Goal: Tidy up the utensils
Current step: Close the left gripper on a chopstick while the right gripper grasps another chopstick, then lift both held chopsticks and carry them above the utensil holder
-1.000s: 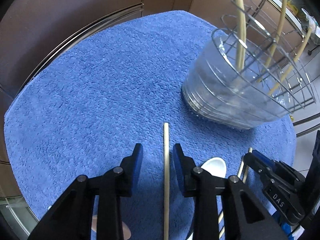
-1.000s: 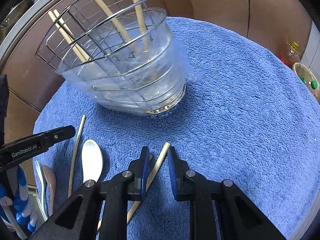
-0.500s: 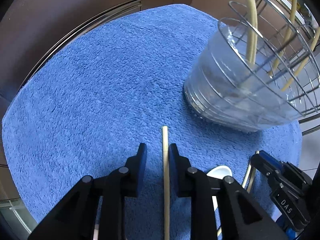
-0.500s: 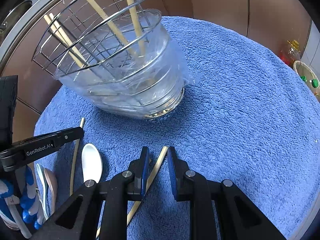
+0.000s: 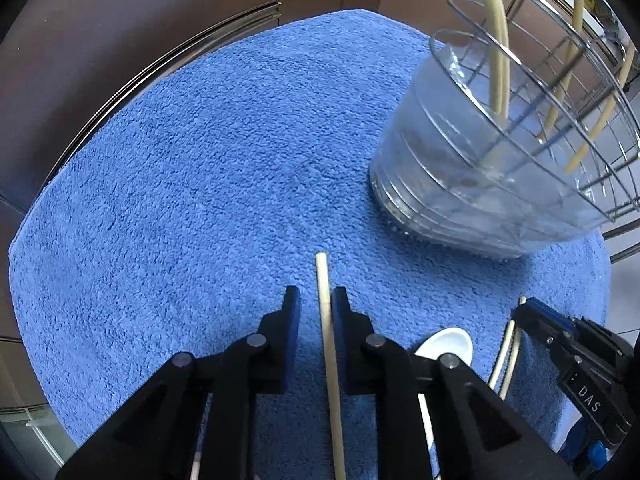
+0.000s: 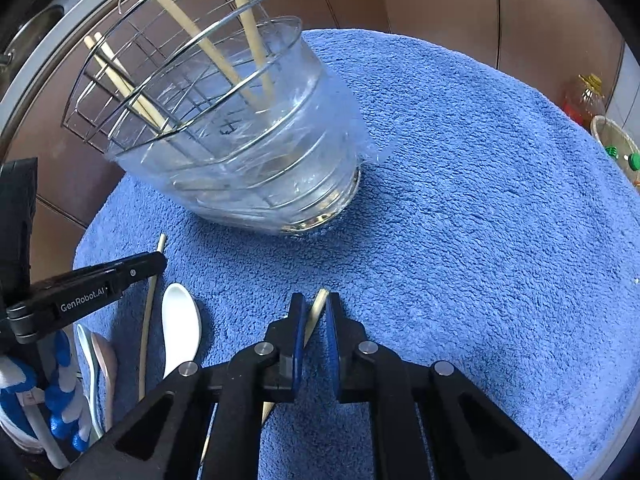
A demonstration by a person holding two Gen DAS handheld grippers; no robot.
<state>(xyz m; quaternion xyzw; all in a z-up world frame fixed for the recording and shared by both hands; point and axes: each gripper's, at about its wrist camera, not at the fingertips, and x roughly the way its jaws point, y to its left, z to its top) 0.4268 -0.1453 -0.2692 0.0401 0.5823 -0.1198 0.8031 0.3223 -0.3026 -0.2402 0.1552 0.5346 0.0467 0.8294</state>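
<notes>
The left claw (image 5: pixel 314 308) is closing around a chopstick (image 5: pixel 326 328) lying flat on the blue towel (image 5: pixel 200 180), just short of the wire holder (image 5: pixel 500 152). The right claw (image 6: pixel 312 312) pinches another chopstick (image 6: pixel 314 312) near its tip, likely so both can be lifted and stood upright in that holder with those already there.

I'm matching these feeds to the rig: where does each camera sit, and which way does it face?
Left wrist: on the left gripper, facing steeply down at a chopstick between its closing jaws; right gripper at the edge.
Right wrist: on the right gripper, facing down, shut on another chopstick.
Shared: blue towel, utensil basket, white spoon.
</notes>
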